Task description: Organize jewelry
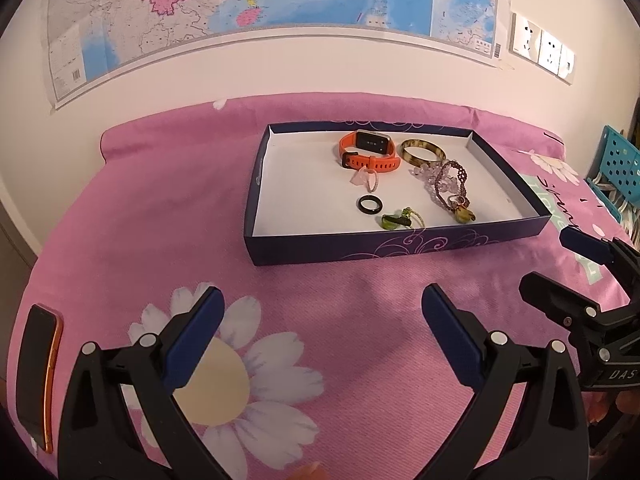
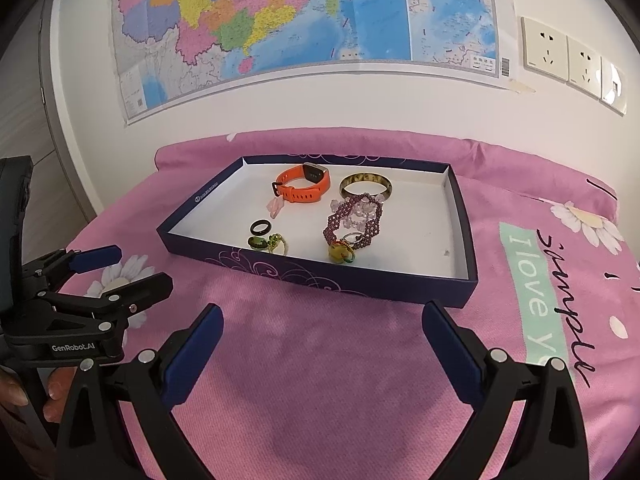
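A shallow dark-blue box (image 1: 384,246) (image 2: 248,260) with a white floor lies on the pink cloth. Inside it are an orange smartwatch (image 1: 366,152) (image 2: 306,188), a mottled bangle (image 1: 422,151) (image 2: 366,185), a purple beaded bracelet (image 1: 450,182) (image 2: 352,218), a black ring (image 1: 370,205) (image 2: 261,227), a green pendant piece (image 1: 394,221) (image 2: 266,243), a pink crystal piece (image 1: 366,179) (image 2: 275,207) and a yellow-green charm (image 1: 464,215) (image 2: 340,252). My left gripper (image 1: 322,312) (image 2: 132,268) is open in front of the box. My right gripper (image 2: 322,328) (image 1: 556,264) is open too, empty, near the box's front edge.
A phone with an orange rim (image 1: 38,376) lies at the cloth's left edge. A teal perforated crate (image 1: 618,164) stands at the far right. A map (image 1: 256,4) and wall sockets (image 2: 572,60) are on the wall behind. A hand (image 2: 24,388) holds the left gripper.
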Demonstrator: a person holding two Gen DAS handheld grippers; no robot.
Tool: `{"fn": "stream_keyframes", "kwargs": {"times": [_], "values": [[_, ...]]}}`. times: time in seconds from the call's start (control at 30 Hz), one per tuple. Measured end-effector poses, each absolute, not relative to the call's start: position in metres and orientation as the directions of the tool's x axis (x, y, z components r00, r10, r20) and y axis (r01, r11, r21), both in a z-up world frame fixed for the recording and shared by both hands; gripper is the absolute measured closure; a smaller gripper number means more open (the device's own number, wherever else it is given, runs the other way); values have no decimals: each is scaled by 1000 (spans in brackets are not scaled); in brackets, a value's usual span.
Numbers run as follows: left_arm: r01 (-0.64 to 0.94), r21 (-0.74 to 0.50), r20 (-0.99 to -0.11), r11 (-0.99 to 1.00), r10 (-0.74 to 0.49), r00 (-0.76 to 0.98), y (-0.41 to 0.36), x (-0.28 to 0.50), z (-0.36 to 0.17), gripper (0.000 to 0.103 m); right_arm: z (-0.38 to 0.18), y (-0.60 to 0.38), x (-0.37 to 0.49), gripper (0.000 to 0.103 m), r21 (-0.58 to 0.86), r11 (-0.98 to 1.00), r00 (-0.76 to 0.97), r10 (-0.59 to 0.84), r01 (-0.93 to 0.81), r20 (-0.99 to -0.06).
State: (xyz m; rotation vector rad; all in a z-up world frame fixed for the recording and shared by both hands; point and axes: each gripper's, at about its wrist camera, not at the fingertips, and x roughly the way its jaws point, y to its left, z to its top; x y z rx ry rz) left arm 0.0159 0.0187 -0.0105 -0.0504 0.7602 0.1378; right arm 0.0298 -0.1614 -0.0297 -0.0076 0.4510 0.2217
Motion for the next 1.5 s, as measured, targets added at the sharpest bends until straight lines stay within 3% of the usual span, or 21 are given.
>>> {"fn": "stream_keyframes", "kwargs": {"times": [1.5], "values": [[-121,7,-696,993,92,712,13,17,-11,6,-30,-163,36,7,56,976,870,212,-209,-445]]}}
